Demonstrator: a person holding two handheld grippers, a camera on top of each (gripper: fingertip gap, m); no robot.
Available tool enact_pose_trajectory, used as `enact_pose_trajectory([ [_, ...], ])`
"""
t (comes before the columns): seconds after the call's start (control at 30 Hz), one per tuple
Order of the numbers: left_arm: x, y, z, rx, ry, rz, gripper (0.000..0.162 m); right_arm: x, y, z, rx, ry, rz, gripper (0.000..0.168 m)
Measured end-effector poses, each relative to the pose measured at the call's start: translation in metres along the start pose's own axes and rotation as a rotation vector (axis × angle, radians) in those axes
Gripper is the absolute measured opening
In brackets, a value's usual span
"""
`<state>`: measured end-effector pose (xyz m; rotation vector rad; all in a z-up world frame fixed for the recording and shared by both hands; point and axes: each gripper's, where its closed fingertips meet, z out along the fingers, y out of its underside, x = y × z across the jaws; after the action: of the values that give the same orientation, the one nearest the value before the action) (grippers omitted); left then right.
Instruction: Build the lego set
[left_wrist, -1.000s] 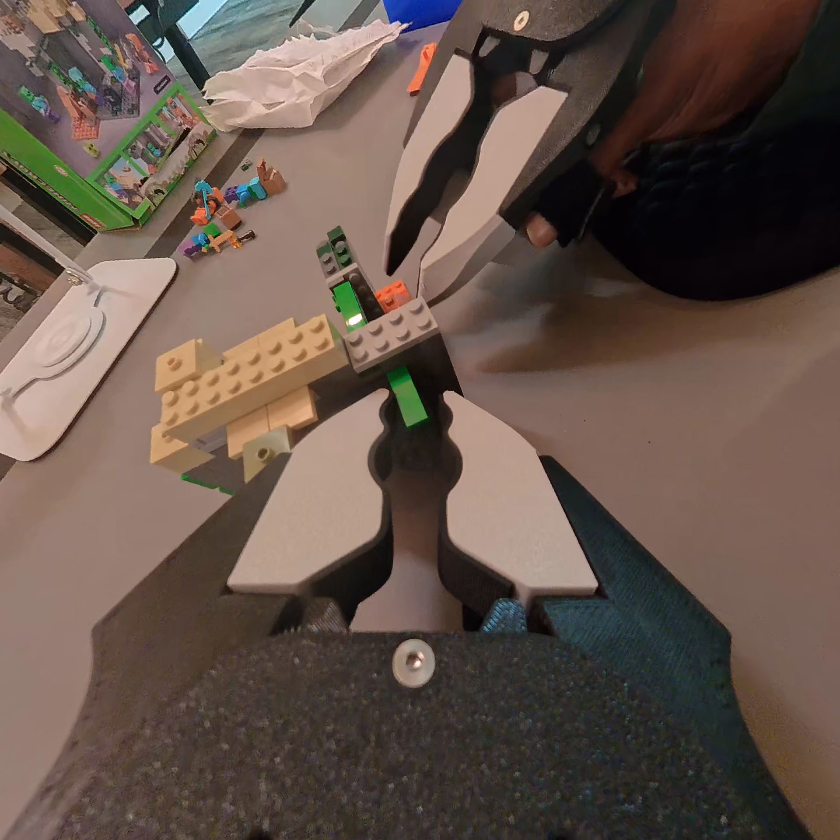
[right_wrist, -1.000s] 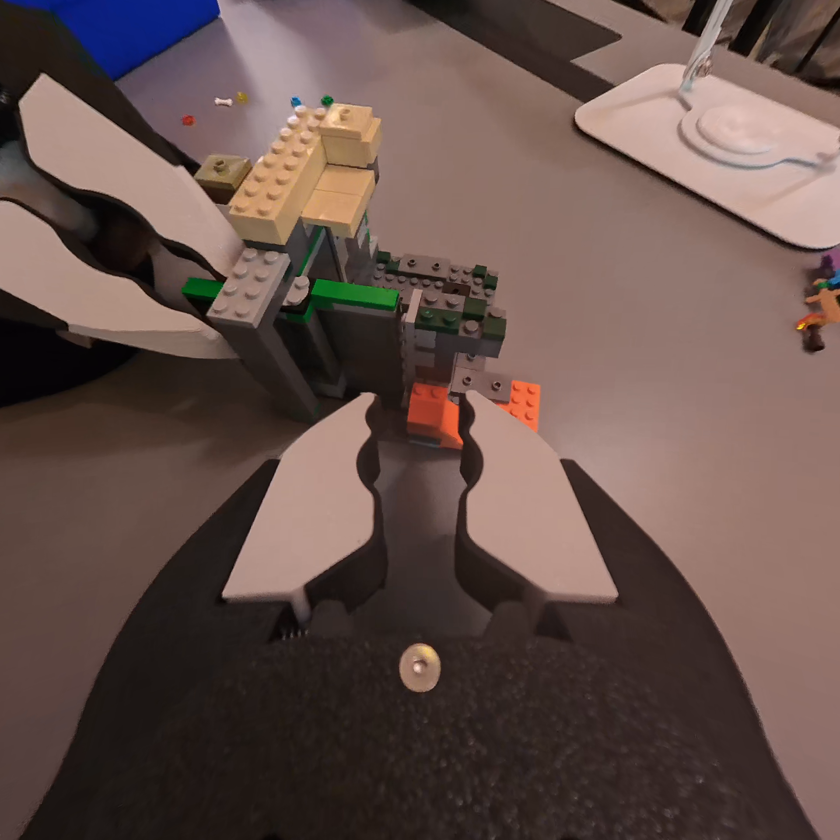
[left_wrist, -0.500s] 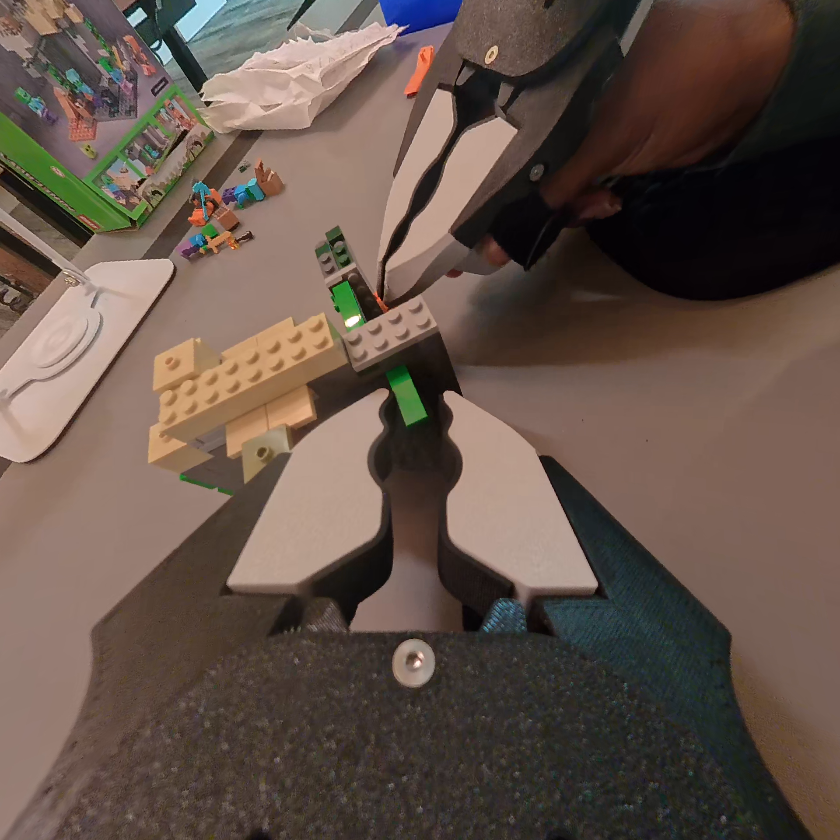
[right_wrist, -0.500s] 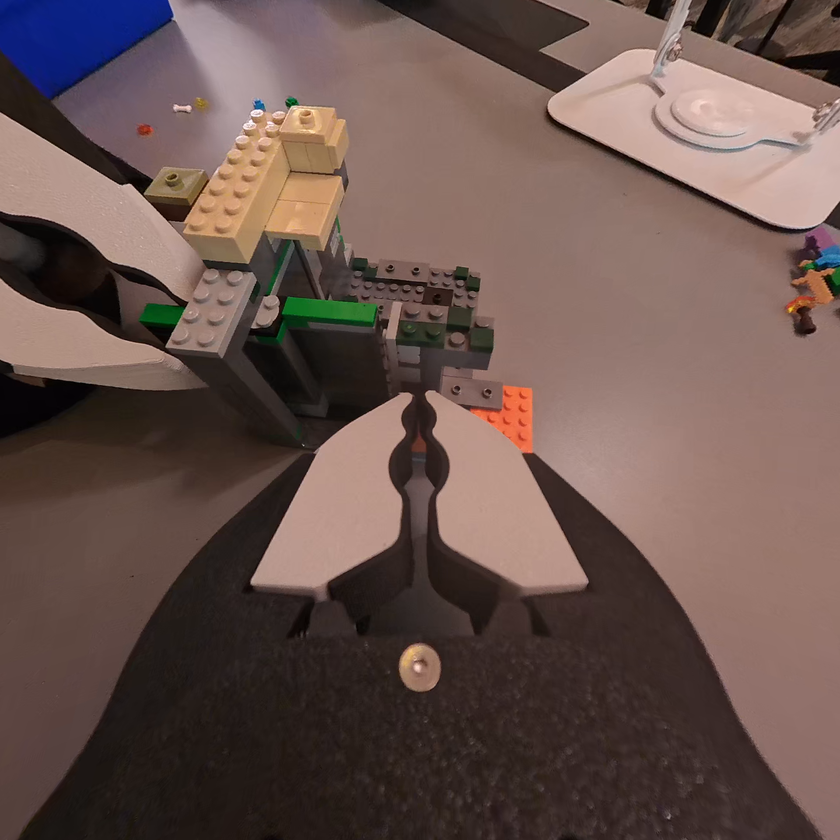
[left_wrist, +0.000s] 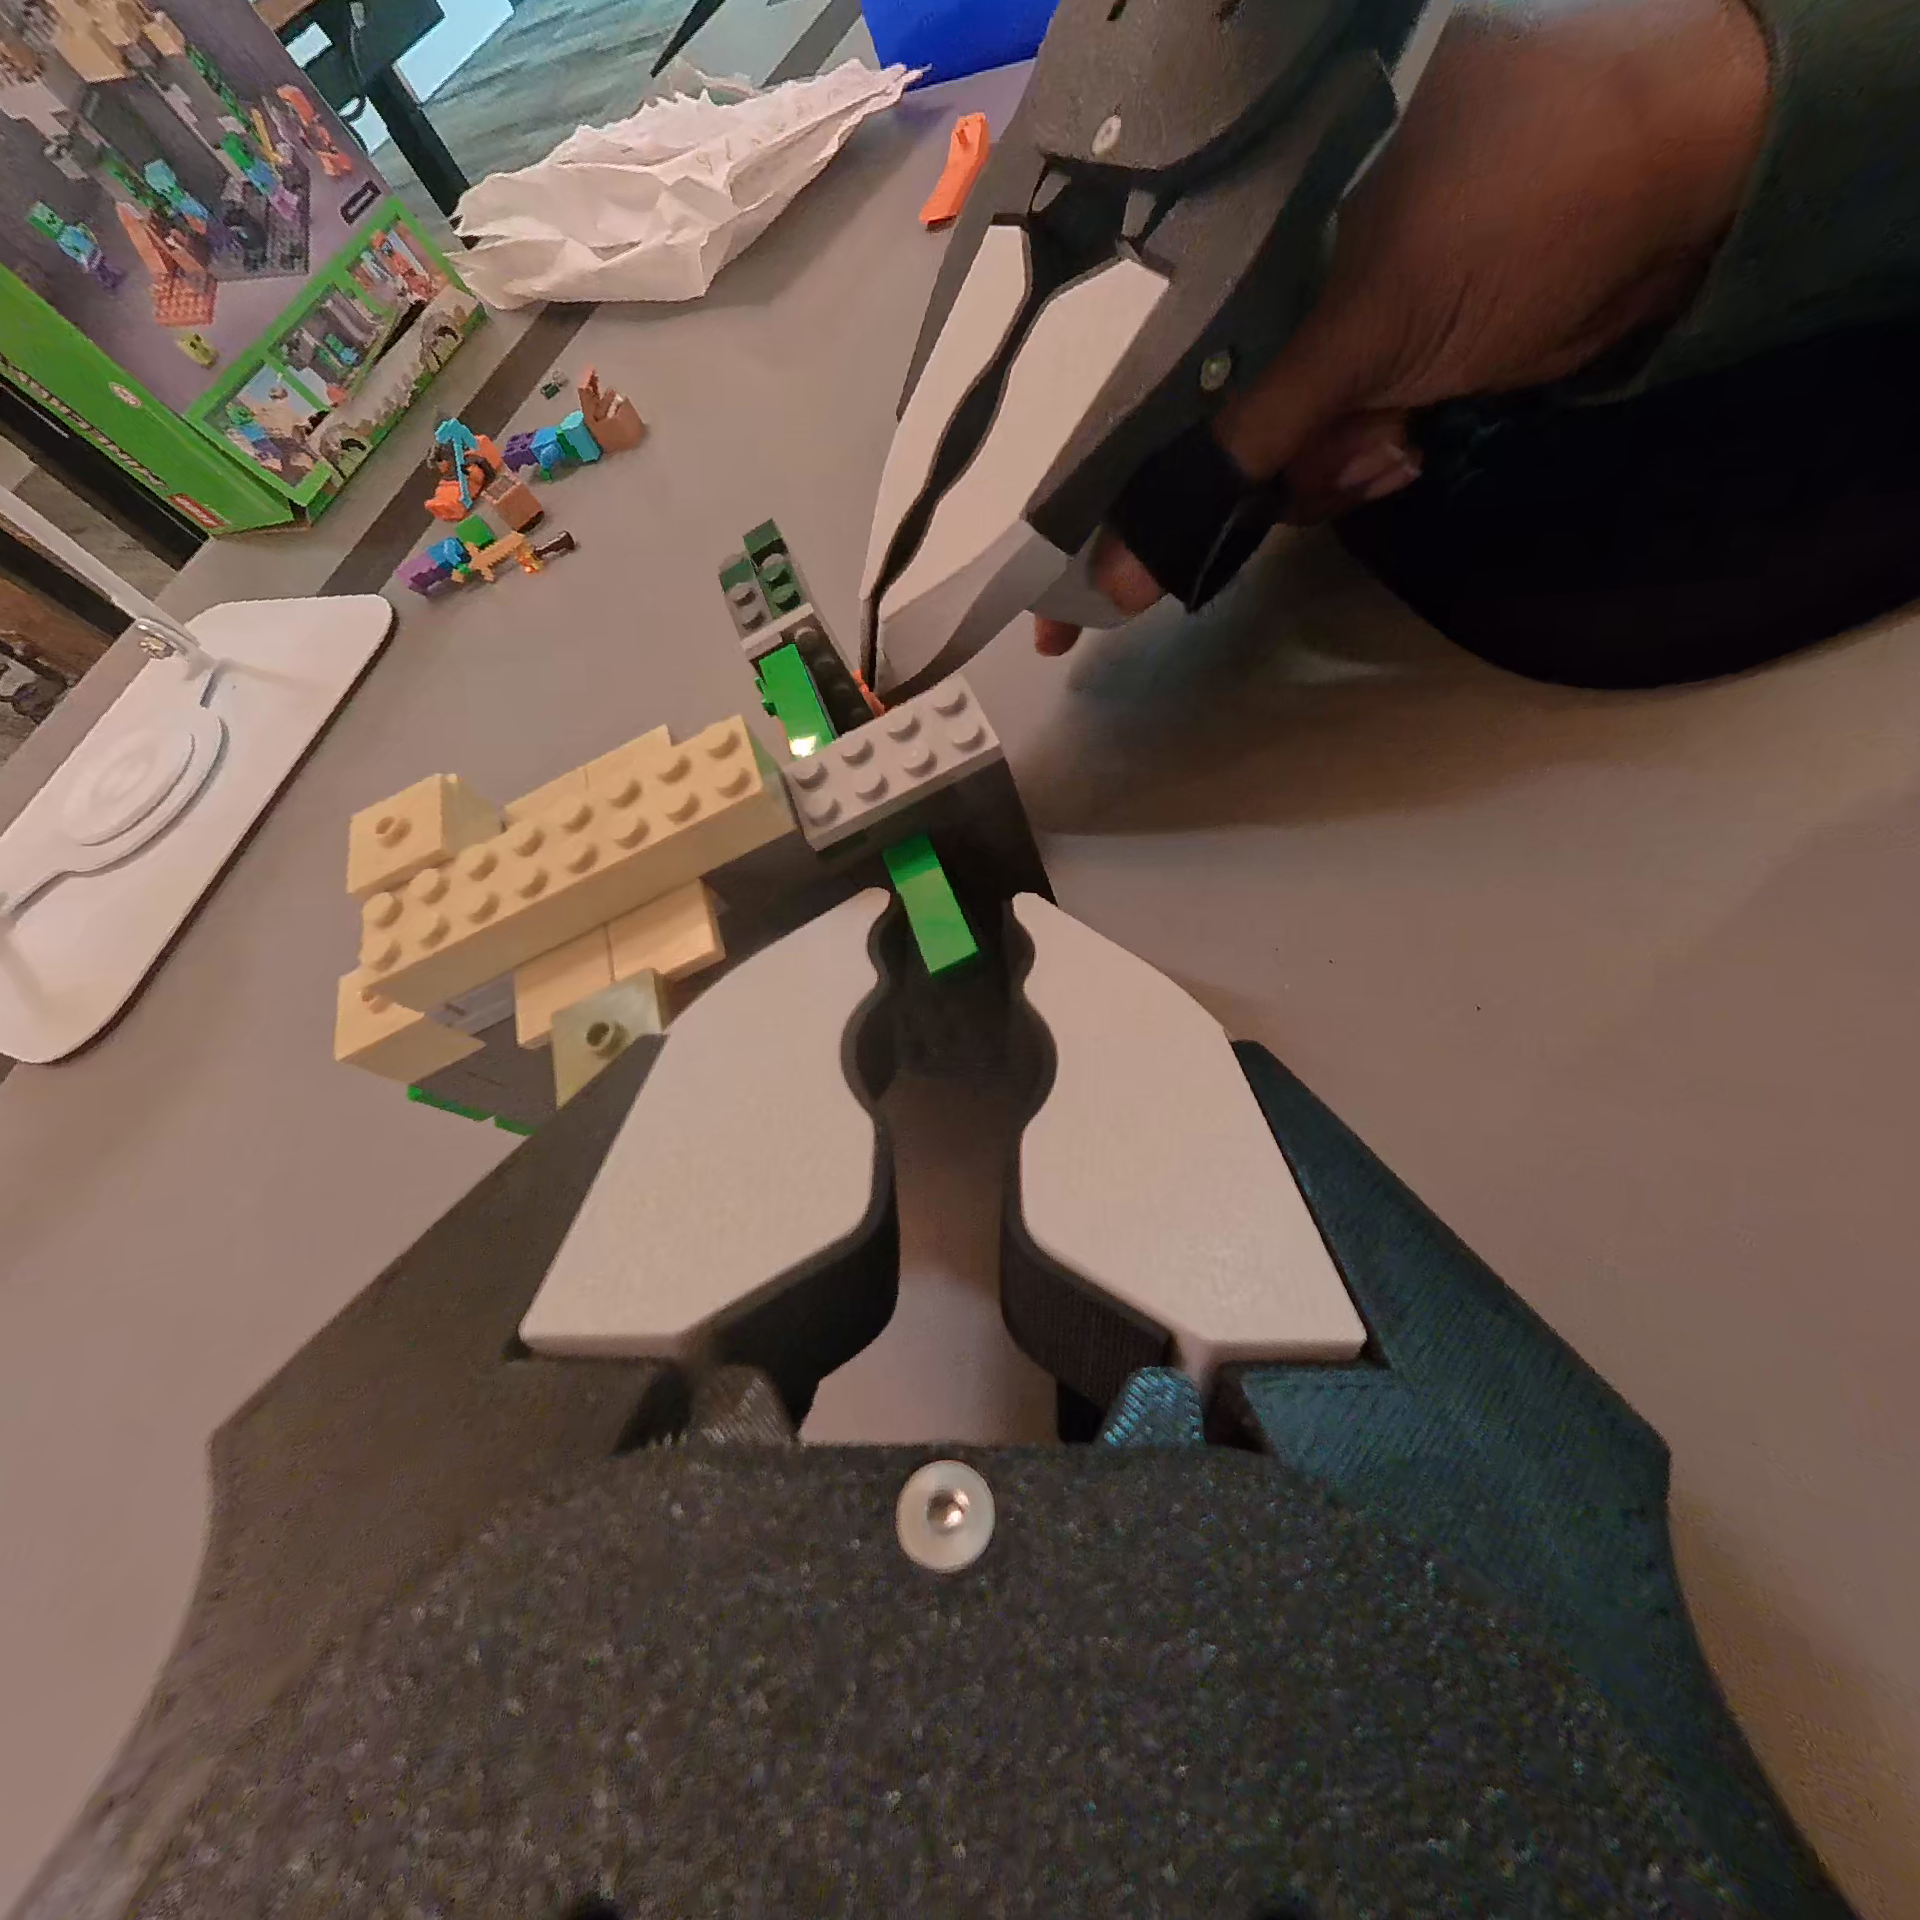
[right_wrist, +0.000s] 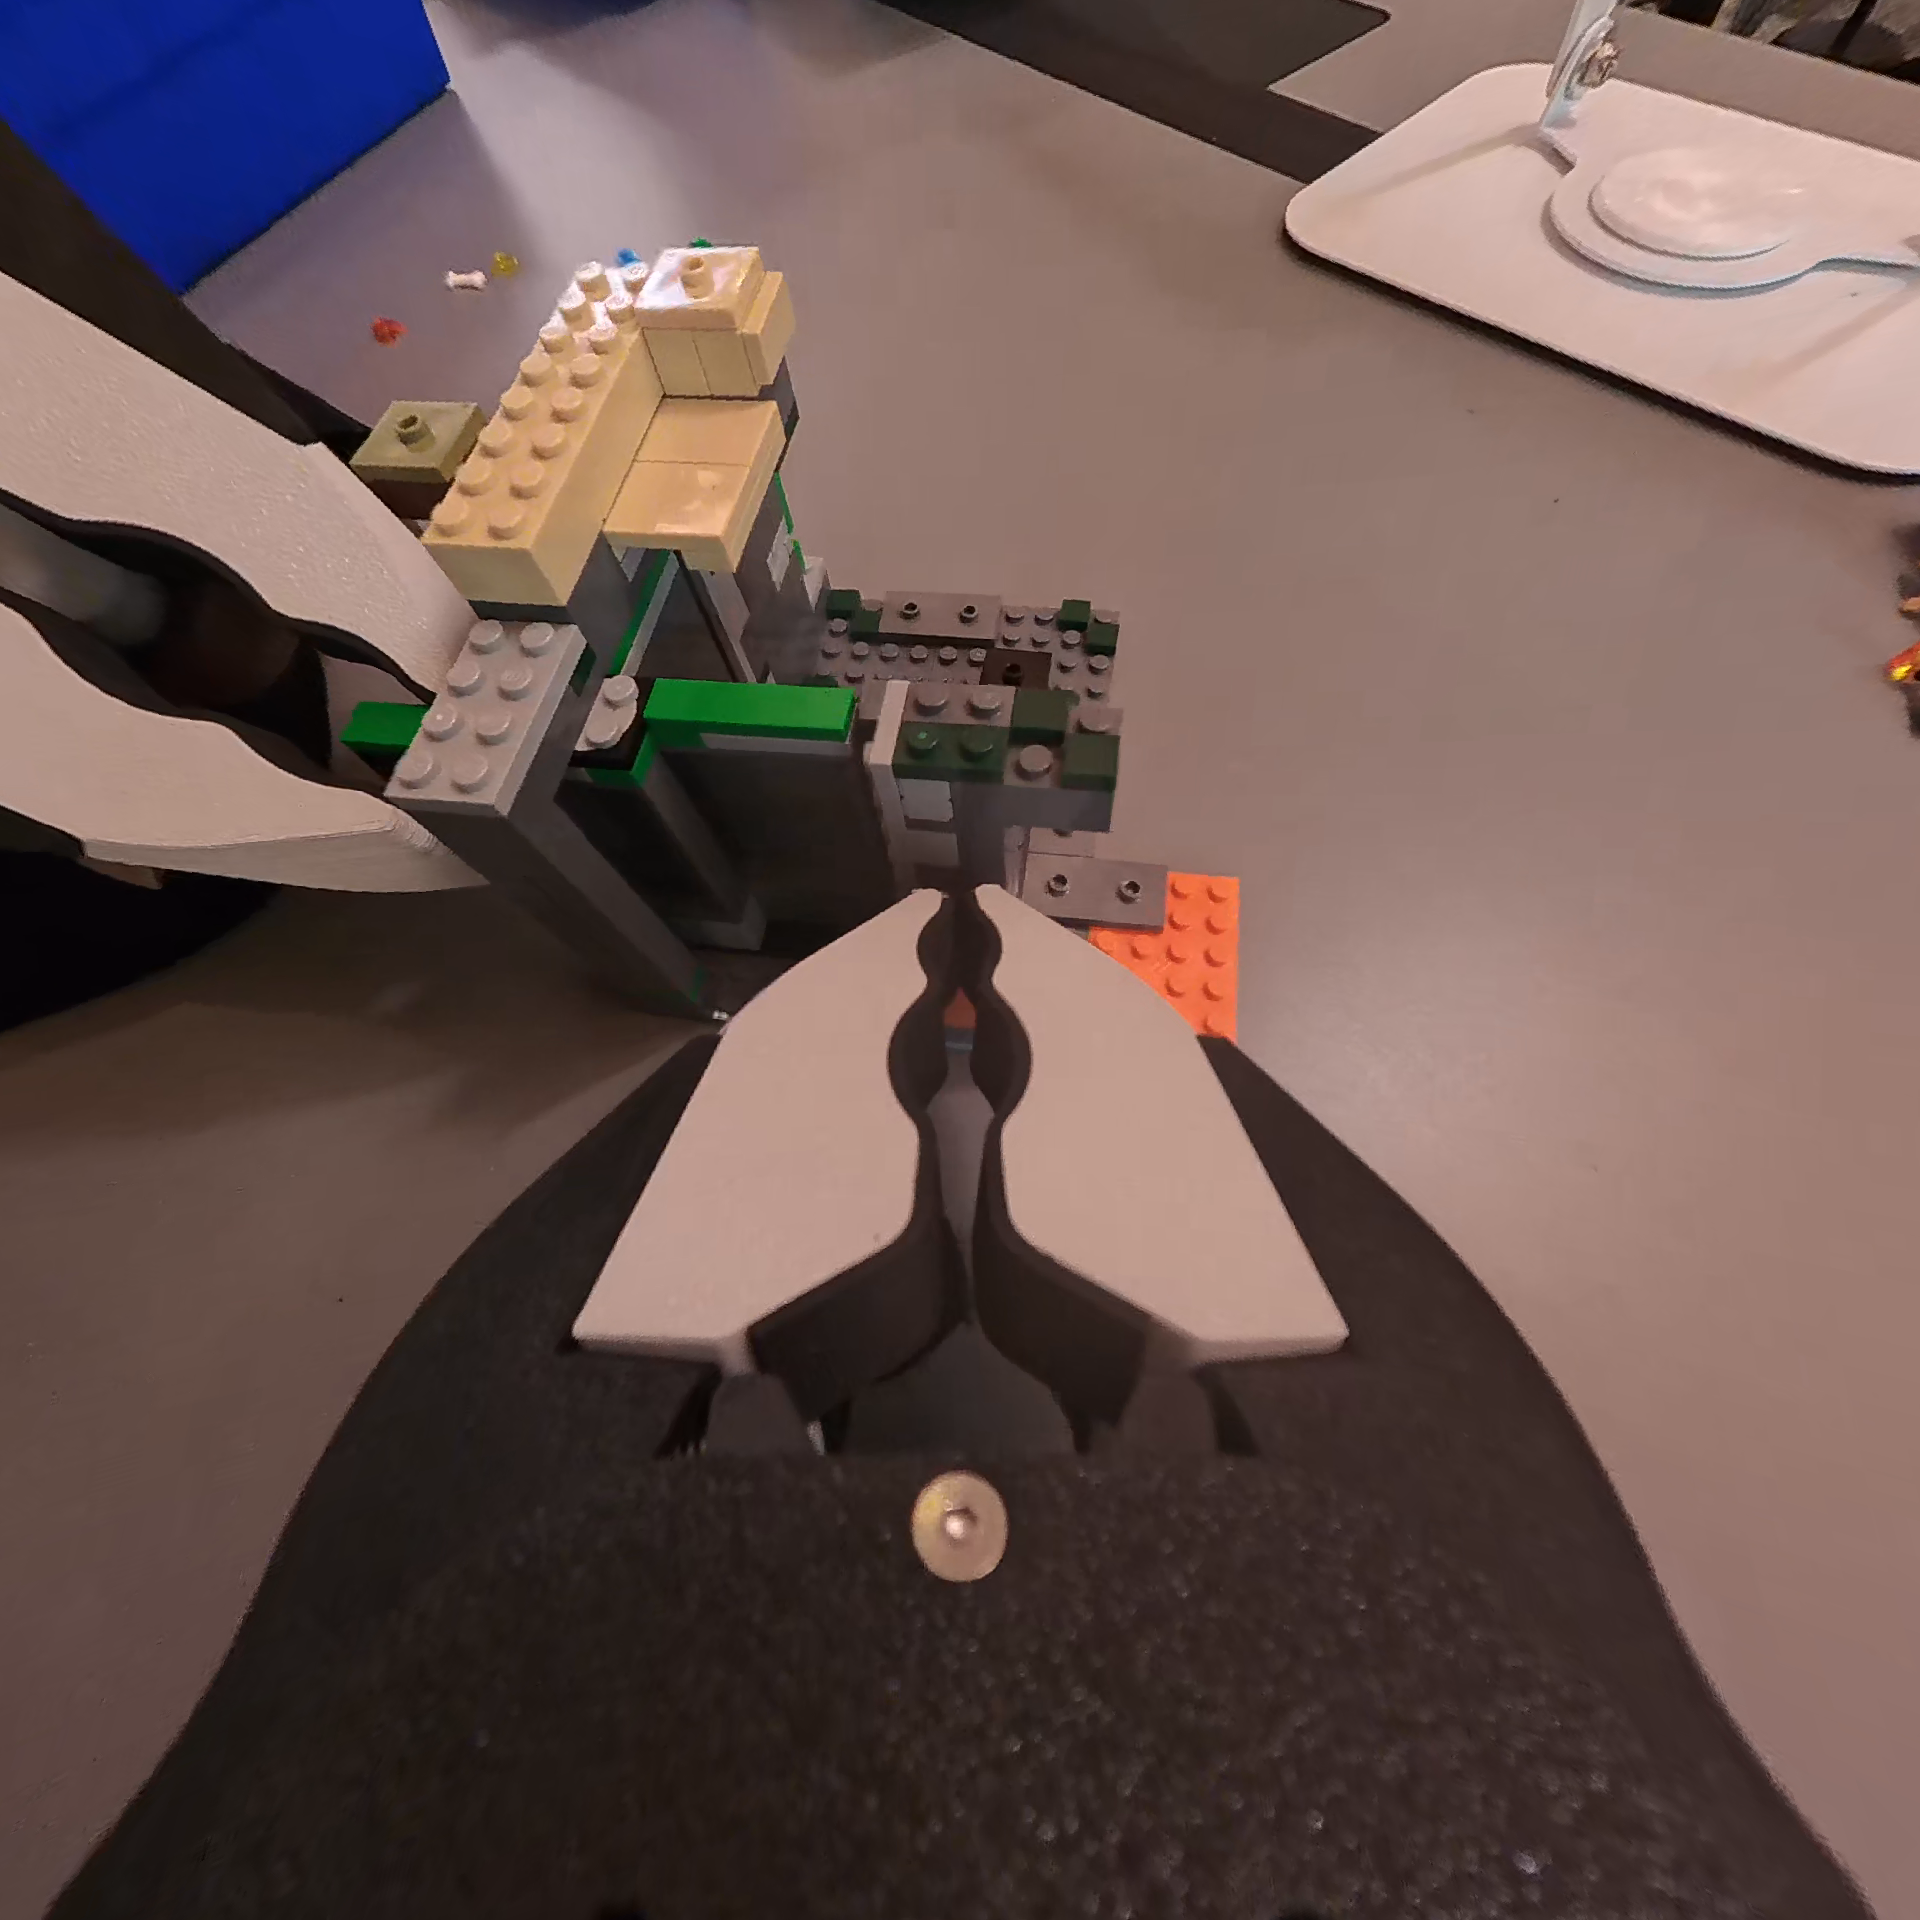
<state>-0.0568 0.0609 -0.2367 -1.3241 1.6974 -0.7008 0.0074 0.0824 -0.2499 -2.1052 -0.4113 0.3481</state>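
Build: lego model standing mid-table, tan roof far-left.
Left gripper: fingers clamping its grey column.
Right gripper: fingers pinching the orange brick at the near base.
Technique: bracing firmly, pressing straight down.

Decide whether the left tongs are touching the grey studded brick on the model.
Touching. In the right wrist view, the left tongs straddle the grey studded brick, both tips pressed against its end with no gap.
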Motion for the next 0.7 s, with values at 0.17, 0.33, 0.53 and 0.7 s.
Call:
enact_pose_trajectory([
  [0.17,-0.009,0.006,-0.001,-0.015,-0.027,0.006,0.014,0.004,-0.016,-0.022,0.07,-0.096,0.018,0.0],
  [0.33,-0.028,0.019,-0.002,-0.073,-0.072,0.022,0.013,0.021,0.0,-0.041,0.01,-0.121,-0.163,0.0],
  [0.53,-0.048,0.026,-0.002,-0.126,-0.097,0.002,0.019,0.023,0.027,-0.026,-0.098,-0.201,-0.417,0.036],
  [0.7,-0.066,0.03,0.002,-0.174,-0.095,0.0,0.021,0.01,0.021,-0.007,-0.081,-0.272,-0.553,0.032],
])
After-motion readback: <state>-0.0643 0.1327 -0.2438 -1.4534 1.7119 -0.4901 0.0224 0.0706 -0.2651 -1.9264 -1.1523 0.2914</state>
